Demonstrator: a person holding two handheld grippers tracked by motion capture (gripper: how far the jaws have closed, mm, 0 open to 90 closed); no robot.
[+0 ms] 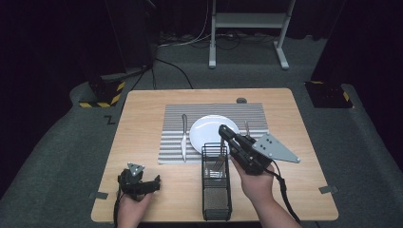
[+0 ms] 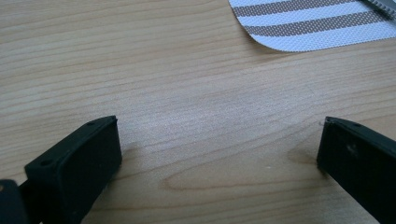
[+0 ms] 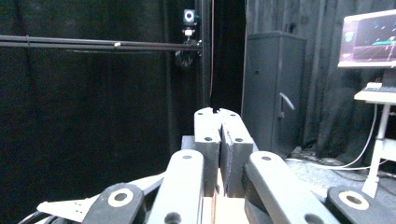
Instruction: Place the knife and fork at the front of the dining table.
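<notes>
My right gripper hovers over the far end of a black wire cutlery basket and points up and away. Its jaws are pressed together. A fork hangs tines down from its tips into the basket's far end, and the grip looks to be on the fork's handle. My left gripper rests low at the table's front left, open, with bare wood between its jaws. A white plate lies on a striped placemat, with a knife to its left and a second fork to its right.
The wooden table has bare wood on both sides of the placemat. A small dark round thing sits at the far edge. A corner of the placemat lies ahead of the left gripper. A stand is on the floor beyond.
</notes>
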